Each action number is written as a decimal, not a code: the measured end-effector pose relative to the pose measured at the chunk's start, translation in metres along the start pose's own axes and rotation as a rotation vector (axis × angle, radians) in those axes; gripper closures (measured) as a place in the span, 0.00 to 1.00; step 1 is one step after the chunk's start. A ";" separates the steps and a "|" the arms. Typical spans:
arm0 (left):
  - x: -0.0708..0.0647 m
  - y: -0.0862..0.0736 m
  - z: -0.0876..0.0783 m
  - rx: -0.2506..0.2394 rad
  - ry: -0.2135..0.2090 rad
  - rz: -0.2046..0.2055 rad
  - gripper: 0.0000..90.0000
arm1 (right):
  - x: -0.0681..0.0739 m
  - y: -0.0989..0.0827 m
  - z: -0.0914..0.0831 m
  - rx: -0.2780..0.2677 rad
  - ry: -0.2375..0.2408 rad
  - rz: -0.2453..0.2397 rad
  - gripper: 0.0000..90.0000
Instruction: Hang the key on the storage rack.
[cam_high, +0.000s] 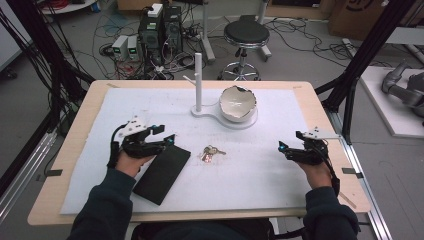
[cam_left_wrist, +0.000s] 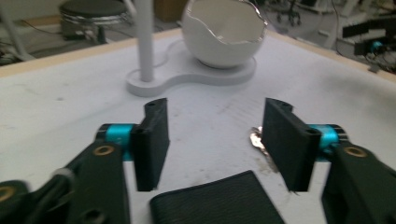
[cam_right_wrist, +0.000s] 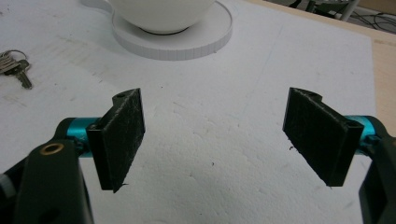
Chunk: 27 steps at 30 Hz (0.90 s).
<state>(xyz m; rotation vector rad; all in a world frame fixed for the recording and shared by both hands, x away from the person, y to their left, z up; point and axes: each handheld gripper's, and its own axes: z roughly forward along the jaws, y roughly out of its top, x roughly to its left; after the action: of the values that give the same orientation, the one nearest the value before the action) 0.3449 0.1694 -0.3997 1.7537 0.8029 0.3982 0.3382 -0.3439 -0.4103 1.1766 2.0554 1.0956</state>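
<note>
A black wallet (cam_high: 162, 172) lies flat on the white mat at the front left, and its near end shows low in the left gripper view (cam_left_wrist: 219, 200). My left gripper (cam_high: 165, 134) hovers over the wallet's far end. It is open (cam_left_wrist: 217, 121), with nothing between the pads. A bunch of keys (cam_high: 210, 152) lies mid-table, just right of the left gripper's right jaw (cam_left_wrist: 259, 142). My right gripper (cam_high: 290, 141) rests open at the right over bare mat (cam_right_wrist: 212, 121). The keys (cam_right_wrist: 14, 63) lie far to its left.
A white egg-shell bowl (cam_high: 238, 104) sits on a white base (cam_high: 250, 122) joined to an upright white post (cam_high: 198, 82) at the back centre. The bowl (cam_left_wrist: 224, 32) and post (cam_left_wrist: 144, 42) stand ahead of the left gripper. The wooden table edge (cam_high: 345, 165) runs close to the right hand.
</note>
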 end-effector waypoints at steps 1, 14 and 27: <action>-0.005 0.003 0.007 0.023 -0.014 0.009 0.51 | 0.000 0.000 -0.001 -0.003 -0.002 0.002 0.23; -0.041 0.016 0.108 0.285 -0.083 0.037 0.62 | 0.000 0.000 0.002 0.003 0.004 -0.008 0.23; -0.035 0.002 0.137 0.414 -0.058 -0.053 0.76 | 0.000 0.000 0.002 0.005 0.009 -0.011 0.23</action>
<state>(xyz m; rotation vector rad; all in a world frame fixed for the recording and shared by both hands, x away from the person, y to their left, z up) 0.4069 0.0484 -0.4387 2.1097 0.9354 0.1497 0.3391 -0.3431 -0.4112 1.1642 2.0697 1.0930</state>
